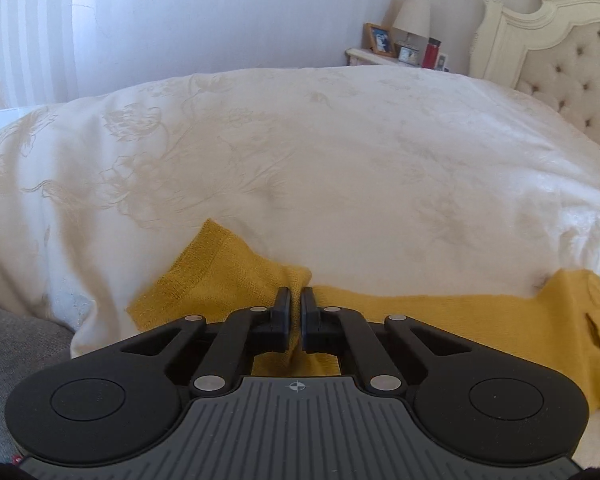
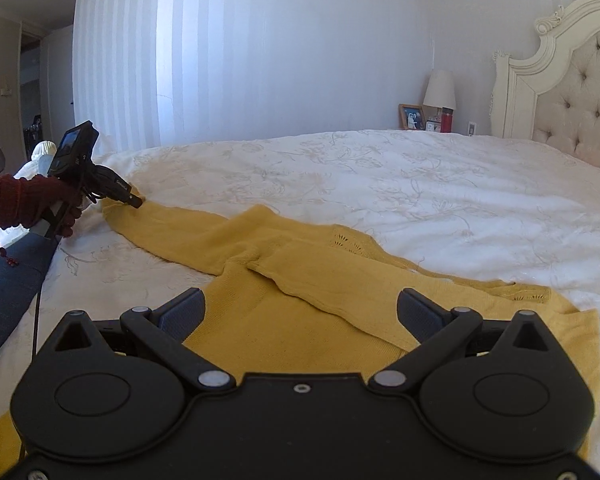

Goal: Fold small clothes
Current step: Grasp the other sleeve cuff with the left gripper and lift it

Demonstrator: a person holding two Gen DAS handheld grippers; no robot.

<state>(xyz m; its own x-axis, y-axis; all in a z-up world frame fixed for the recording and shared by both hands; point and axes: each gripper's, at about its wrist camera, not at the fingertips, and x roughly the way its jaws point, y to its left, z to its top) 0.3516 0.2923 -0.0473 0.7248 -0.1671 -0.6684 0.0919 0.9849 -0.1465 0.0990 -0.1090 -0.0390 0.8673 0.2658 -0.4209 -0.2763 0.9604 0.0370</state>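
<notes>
A mustard-yellow knit sweater [image 2: 284,280] lies spread on the white bedspread [image 2: 420,184]. My left gripper [image 1: 296,300] is shut on the sweater's sleeve [image 1: 220,276] near its cuff, with a pinch of knit between its fingers. In the right wrist view the left gripper [image 2: 134,200] shows at the far left, held by a red-gloved hand, at the end of the stretched-out sleeve [image 2: 172,224]. My right gripper [image 2: 300,312] is open and empty, just above the sweater's body. The other sleeve [image 2: 340,292] lies folded across the body.
The bedspread [image 1: 340,152] covers a wide bed with a tufted cream headboard [image 2: 572,100] at right. A nightstand with a lamp [image 2: 440,90], photo frame [image 2: 412,117] and red bottle [image 2: 447,120] stands behind. My leg in blue trousers [image 2: 8,276] is at left.
</notes>
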